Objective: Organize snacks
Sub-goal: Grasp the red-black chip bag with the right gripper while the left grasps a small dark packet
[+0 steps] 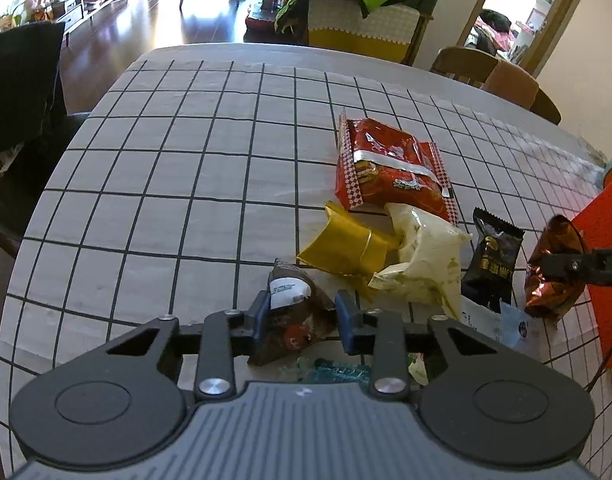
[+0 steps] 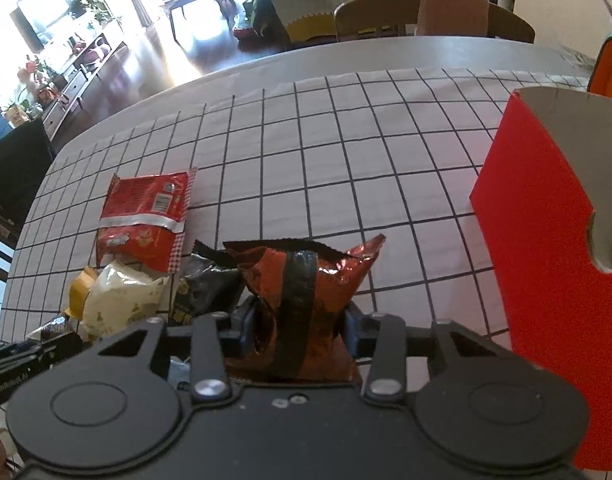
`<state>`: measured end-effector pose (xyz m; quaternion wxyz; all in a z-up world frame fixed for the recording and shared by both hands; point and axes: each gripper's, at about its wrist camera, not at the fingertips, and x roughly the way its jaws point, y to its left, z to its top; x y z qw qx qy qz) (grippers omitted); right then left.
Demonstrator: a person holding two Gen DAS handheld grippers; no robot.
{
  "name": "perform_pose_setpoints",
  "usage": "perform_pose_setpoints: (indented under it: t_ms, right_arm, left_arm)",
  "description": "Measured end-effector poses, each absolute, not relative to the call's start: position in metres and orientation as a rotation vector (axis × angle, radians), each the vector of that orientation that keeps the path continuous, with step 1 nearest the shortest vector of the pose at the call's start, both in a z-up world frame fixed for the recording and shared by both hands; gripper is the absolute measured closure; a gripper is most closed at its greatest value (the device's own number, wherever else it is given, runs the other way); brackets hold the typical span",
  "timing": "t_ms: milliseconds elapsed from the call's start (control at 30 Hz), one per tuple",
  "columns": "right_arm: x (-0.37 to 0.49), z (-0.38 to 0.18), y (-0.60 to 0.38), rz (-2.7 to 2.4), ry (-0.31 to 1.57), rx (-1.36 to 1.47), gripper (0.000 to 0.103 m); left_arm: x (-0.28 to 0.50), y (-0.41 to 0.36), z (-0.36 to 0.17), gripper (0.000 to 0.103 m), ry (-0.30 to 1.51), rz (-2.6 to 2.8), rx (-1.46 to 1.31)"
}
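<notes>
Jaws around copper snack bag [image 2: 302, 304]

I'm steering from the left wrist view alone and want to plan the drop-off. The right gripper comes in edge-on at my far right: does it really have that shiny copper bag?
Observer: Yes. The right gripper is shut on the red-and-black foil bag, which bulges up between the fingers.
Operator: I see only a sliver of something red at my right edge. What is it?
Observer: A tall red box, open at the top with a grey inside and a notch cut in its near wall.
Operator: Which side of the held bag is it on?
Observer: To its right, with bare checked tablecloth between them.
</notes>
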<state>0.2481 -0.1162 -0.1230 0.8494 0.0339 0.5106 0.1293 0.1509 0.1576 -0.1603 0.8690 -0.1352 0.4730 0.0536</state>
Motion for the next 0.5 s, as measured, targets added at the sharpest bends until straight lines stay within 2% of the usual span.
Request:
perform_pose_setpoints:
  t_ms: [500]
  right_arm:
    - [0.208,-0.088,-0.135,0.289,1.026,0.054,0.066]
  left_arm:
    - [0.121,0.165,-0.131,0.074,0.931,0.112,-0.306]
